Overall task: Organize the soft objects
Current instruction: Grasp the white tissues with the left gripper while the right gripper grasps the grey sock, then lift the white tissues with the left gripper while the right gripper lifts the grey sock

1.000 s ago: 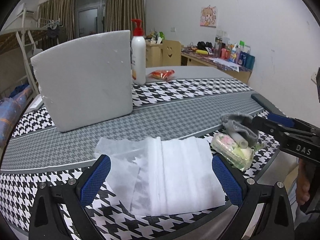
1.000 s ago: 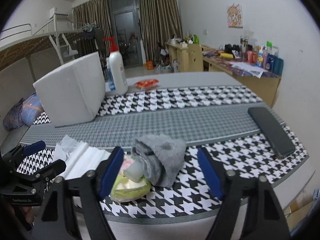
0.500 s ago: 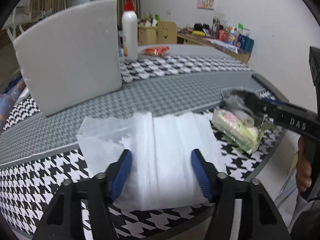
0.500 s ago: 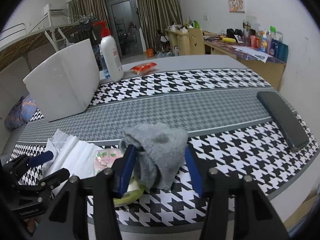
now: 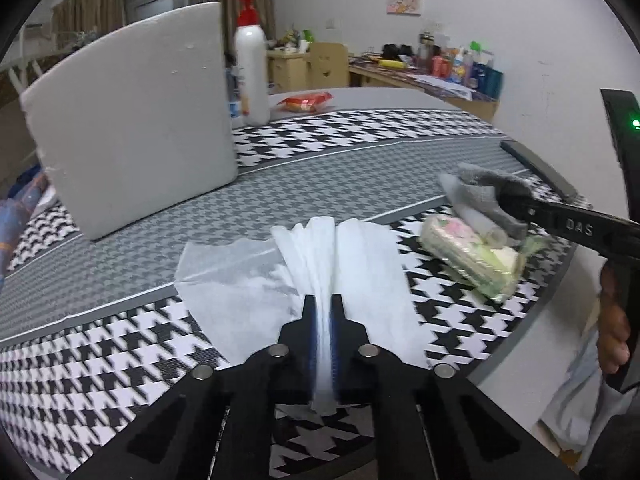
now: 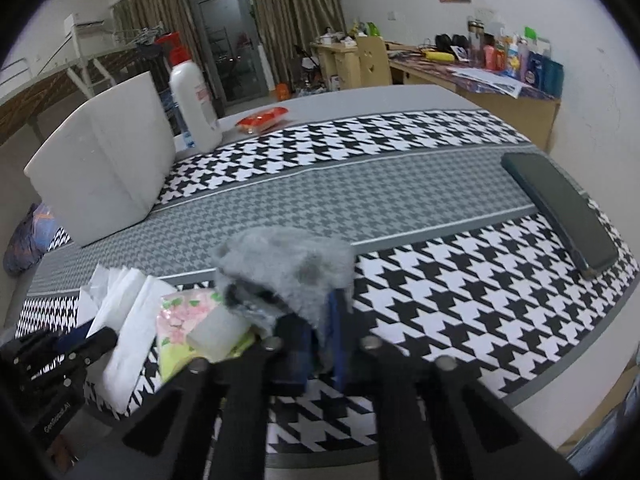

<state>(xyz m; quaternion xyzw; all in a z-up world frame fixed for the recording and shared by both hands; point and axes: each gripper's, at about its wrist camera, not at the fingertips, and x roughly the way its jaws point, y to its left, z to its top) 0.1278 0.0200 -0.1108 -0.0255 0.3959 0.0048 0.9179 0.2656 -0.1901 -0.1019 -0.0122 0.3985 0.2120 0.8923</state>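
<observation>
A stack of white tissue sheets (image 5: 364, 264) lies on the houndstooth tablecloth (image 5: 100, 360) near the front edge. My left gripper (image 5: 323, 300) has its jaws closing on the stack's bunched middle, the blue pads pressing on the paper. To the right a grey fuzzy sock (image 6: 288, 260) rests partly on a flowered tissue pack (image 6: 180, 316). My right gripper (image 6: 320, 312) has its jaws closing on the sock's near end, which is pinched between the pads. In the left wrist view the right gripper (image 5: 508, 200) reaches in from the right onto the sock (image 5: 480, 192).
A white foam block (image 5: 132, 128) stands at the back left, with a red-capped pump bottle (image 5: 252, 72) and a red packet (image 5: 306, 101) behind it. A dark flat slab (image 6: 560, 204) lies at the table's right edge. A hand (image 5: 612, 332) holds the right gripper's handle.
Both grippers went from wide open to shut. The left pinched the tissue stack into a ridge; the right closed on the grey sock after moving down and closer to it.
</observation>
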